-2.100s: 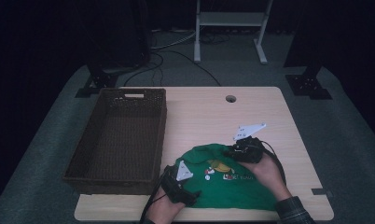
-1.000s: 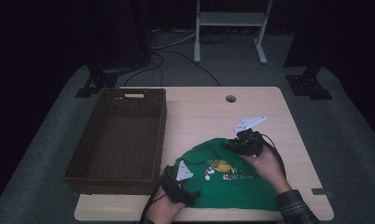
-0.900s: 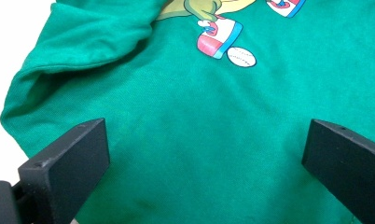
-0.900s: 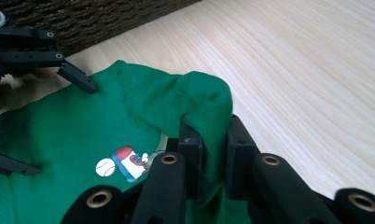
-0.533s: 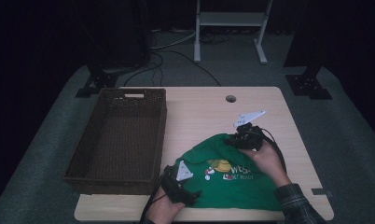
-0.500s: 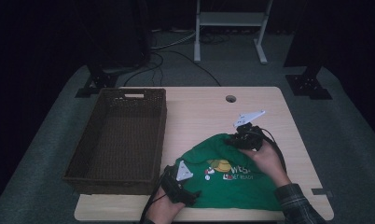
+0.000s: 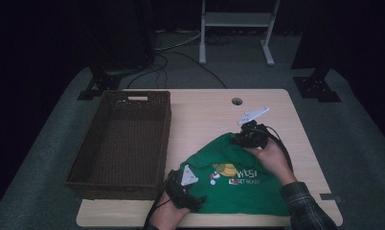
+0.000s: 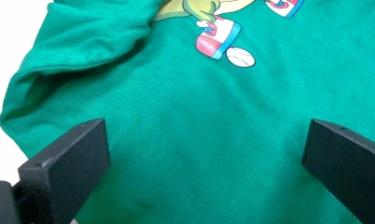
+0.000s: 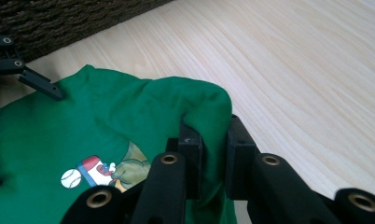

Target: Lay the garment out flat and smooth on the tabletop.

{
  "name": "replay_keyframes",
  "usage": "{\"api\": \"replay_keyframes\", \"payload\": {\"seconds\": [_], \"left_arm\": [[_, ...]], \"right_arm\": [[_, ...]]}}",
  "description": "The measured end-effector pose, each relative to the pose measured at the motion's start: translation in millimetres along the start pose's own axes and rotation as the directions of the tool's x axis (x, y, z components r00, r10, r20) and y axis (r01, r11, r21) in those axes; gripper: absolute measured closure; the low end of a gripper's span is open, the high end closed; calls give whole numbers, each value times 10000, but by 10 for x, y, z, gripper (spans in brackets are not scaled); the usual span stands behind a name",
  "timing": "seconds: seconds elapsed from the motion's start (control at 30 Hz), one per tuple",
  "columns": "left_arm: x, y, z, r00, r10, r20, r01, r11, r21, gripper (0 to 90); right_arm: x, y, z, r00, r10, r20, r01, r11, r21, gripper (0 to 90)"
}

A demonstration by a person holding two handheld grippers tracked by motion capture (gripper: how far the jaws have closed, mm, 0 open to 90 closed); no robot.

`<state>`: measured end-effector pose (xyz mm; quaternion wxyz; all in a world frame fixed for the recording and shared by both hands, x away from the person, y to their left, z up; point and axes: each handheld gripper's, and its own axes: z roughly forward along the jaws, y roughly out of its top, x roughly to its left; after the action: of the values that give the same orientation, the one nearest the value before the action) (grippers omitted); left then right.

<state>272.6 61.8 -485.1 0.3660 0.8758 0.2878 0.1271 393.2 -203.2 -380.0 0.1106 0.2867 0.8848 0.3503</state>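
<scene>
Shirt is lying on the table at the near edge, green, print facing up, just right of the basket. Right gripper is pinching a raised fold of cloth at the shirt's far edge, jaws pressed together on it, fabric bunching up between them. Left gripper is sitting at the near left part of the shirt with jaws spread wide, flat cloth lying between them, nothing grabbed; whether the tips are touching the cloth is unclear. In the high view the right gripper is working the far edge while the left gripper is parked at the near corner beside the basket. Judging by this, folding is only starting: one edge is lifted, no fold is laid over, the shirt is mostly spread out. Basket is looking empty, so folding and probably moving the shirt there are both left to do.
</scene>
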Motion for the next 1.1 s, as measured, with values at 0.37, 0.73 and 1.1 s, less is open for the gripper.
{"api": "replay_keyframes", "payload": {"seconds": [0.37, 0.73, 1.1], "left_arm": [[-1, 0, 0, 10000, -16, 5, 16, 10000, -5, 0], [-2, 0, 1, 10000, -15, -1, 15, 10000, -10, 0], [-4, -1, 4, 10000, -57, 10, 57, 10000, -49, 0]], "right_arm": [[-60, 70, 45, 10000, 0, 14, 0, 9999, 125, 806], [-144, 83, 102, 9997, 220, 89, -221, 9995, 216, 806], [-264, 66, 174, 9990, 417, 147, -422, 9986, 307, 805]]}}
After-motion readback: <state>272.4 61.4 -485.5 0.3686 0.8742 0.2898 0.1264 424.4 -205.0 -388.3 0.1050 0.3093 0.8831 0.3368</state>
